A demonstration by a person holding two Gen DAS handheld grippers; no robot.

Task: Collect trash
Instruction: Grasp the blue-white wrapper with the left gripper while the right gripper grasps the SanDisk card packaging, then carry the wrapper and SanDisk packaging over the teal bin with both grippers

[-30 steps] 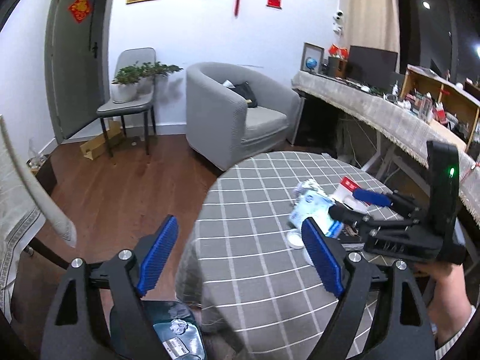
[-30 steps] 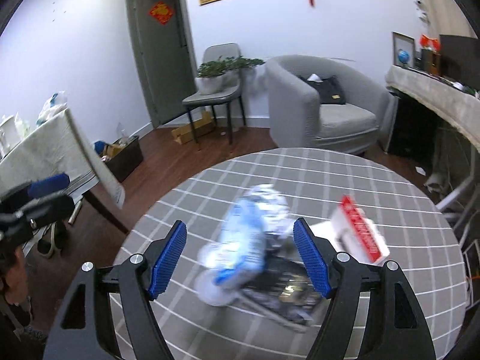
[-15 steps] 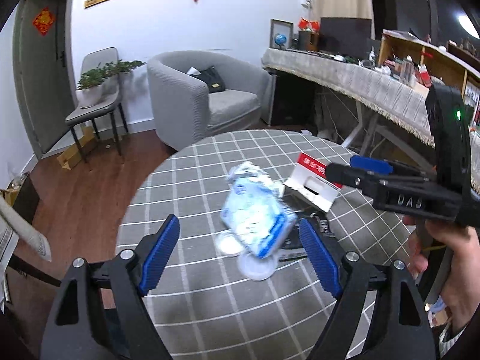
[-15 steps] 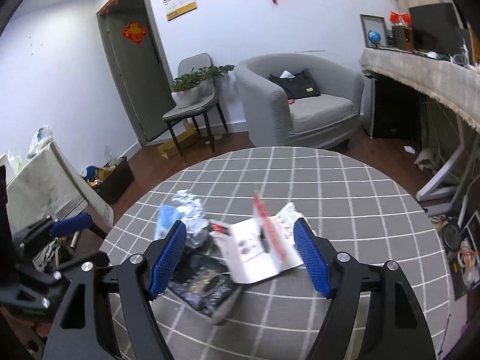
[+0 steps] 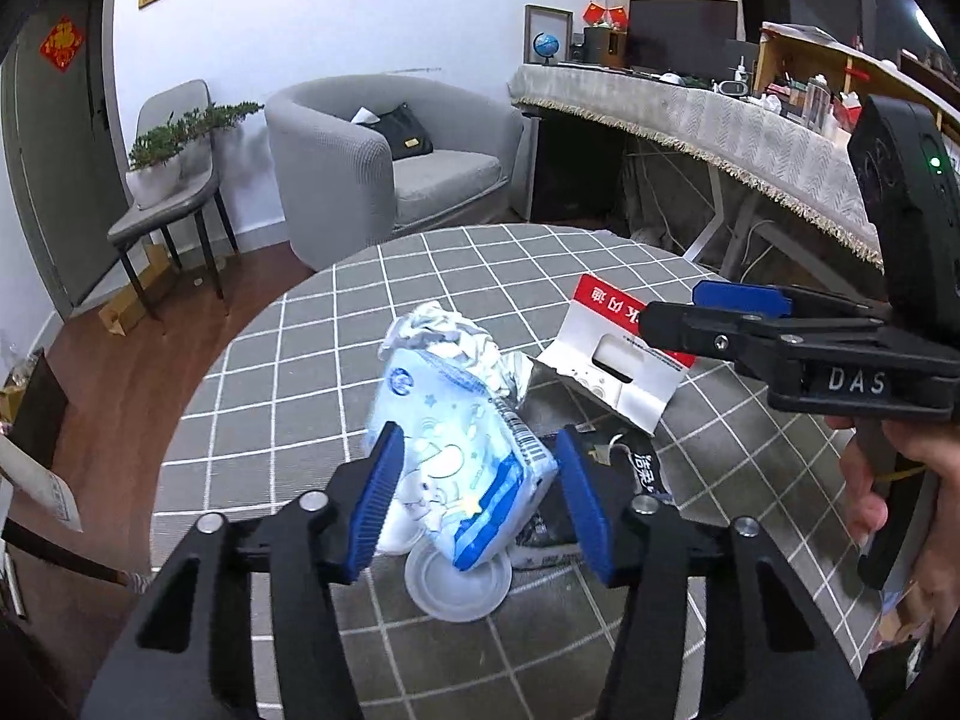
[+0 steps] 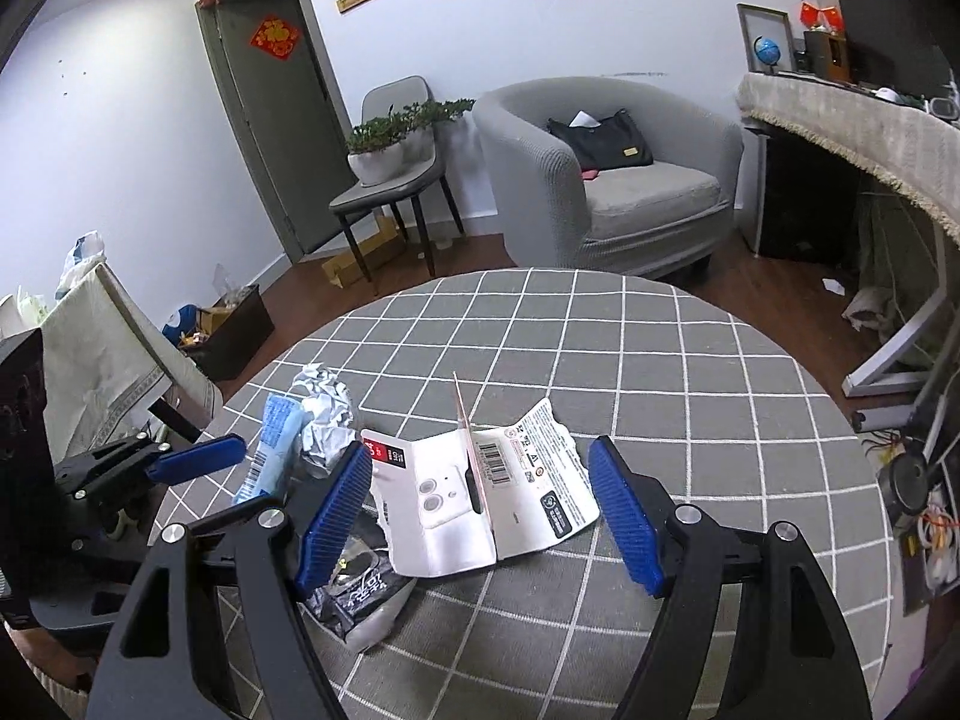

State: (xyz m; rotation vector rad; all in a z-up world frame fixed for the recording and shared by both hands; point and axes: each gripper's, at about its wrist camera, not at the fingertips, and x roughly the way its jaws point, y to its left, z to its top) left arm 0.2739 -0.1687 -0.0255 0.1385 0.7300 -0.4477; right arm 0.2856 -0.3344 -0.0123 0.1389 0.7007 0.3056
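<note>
Closing around a blue-and-white printed packet, the left claw has the packet between its blue pads, though contact with them cannot be confirmed. The packet stands tilted on the checked surface, a crumpled foil ball just behind it and a clear plastic lid at its base. The right claw is spread wide (pinching nothing) around an opened white card package lying beside a black wrapper.

My right tool stands wide open over the flattened white-and-red cardboard package on the grey checked surface, crumpled silver foil to its left.
</note>
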